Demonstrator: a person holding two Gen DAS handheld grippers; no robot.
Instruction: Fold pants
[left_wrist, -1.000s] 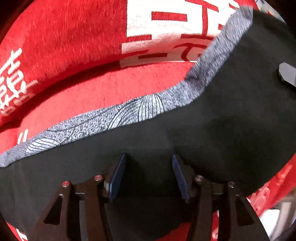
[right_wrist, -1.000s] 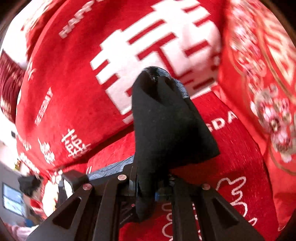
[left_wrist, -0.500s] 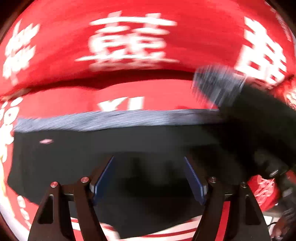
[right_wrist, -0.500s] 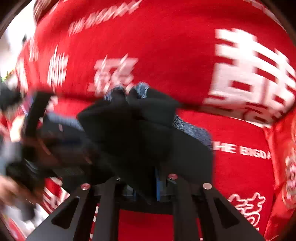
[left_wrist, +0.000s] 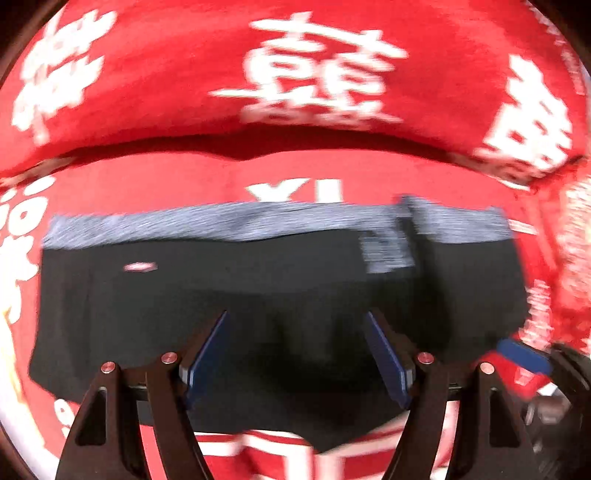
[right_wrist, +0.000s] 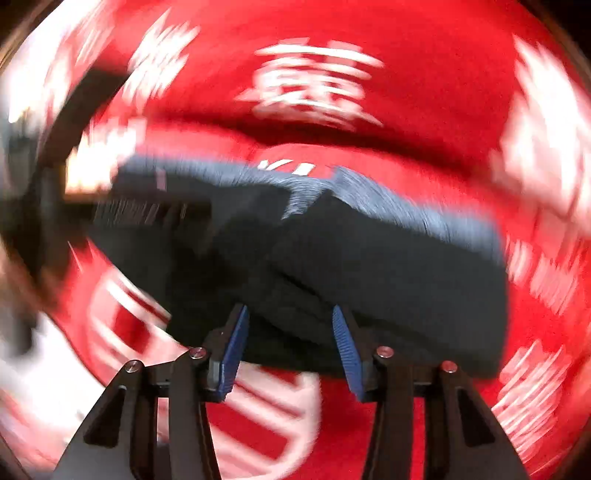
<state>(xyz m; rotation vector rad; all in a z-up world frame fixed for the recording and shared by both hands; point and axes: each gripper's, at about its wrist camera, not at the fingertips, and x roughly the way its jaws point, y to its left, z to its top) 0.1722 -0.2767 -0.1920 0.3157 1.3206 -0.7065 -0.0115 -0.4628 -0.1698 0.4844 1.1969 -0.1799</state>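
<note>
I hold one gripper in each hand. My left gripper (left_wrist: 295, 354) has its two blue fingers (left_wrist: 205, 358) spread wide apart, and nothing is caught between them. My right gripper (right_wrist: 291, 347) also has its blue fingers (right_wrist: 232, 350) apart, with nothing pinched in them.

The black pants (left_wrist: 258, 295) lie on the red blanket (left_wrist: 147, 177) right in front of both grippers. They make a wide, flat, dark shape. The gray waistband (left_wrist: 221, 221) runs along the far edge of the pants, away from me. On the right side, one part of the pants is laid over the other, and I can see a step in the gray band there (left_wrist: 406, 214). In the right wrist view the pants (right_wrist: 369, 266) look like two thick layers, one on top of the other, with the gray band (right_wrist: 388, 199) along the top edge.

The red blanket has big white letters on it. Behind the pants there is a fat red pillow (left_wrist: 184, 74) with white writing too. My left fingers hang just above the near edge of the pants. My right fingers are by the near edge as well, but the view is too blurry to tell if they touch the cloth
</note>
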